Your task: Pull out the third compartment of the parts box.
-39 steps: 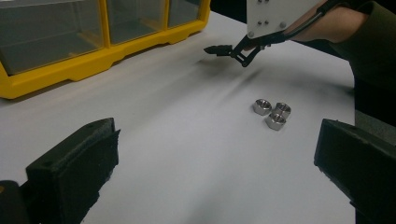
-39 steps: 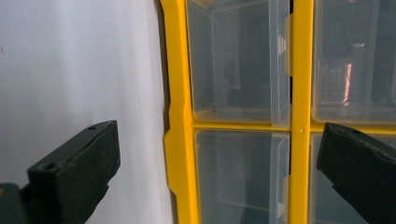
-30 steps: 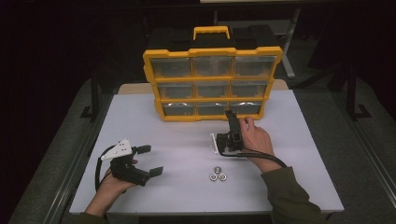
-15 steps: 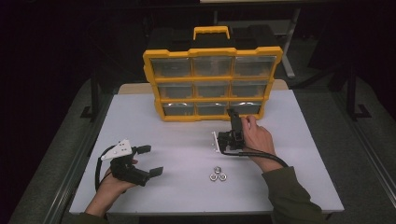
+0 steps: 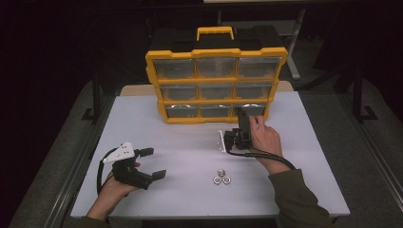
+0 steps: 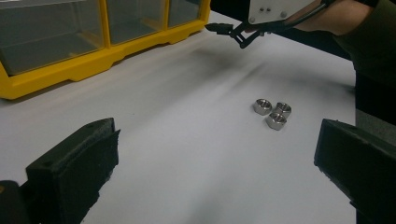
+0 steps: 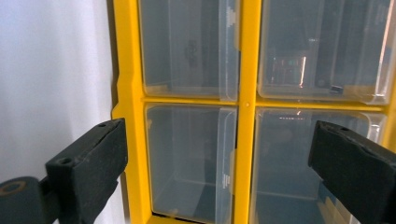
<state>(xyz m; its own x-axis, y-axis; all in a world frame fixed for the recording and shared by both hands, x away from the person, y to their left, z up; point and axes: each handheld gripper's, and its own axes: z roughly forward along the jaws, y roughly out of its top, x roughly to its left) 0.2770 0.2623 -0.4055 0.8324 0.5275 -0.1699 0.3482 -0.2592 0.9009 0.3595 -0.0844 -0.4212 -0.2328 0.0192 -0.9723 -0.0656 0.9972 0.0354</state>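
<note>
Before the yellow organizer (image 5: 216, 85), right gripper (image 5: 243, 116) fingers spread; three nuts (image 5: 221, 178) behind.

Olive sleeve (image 5: 297, 202), black padded fingers (image 6: 74, 172), trailing cables (image 5: 266, 155)

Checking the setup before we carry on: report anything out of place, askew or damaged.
Nothing stands out. The yellow organizer stands upright and intact, and three nuts sit clustered on the white table.
</note>
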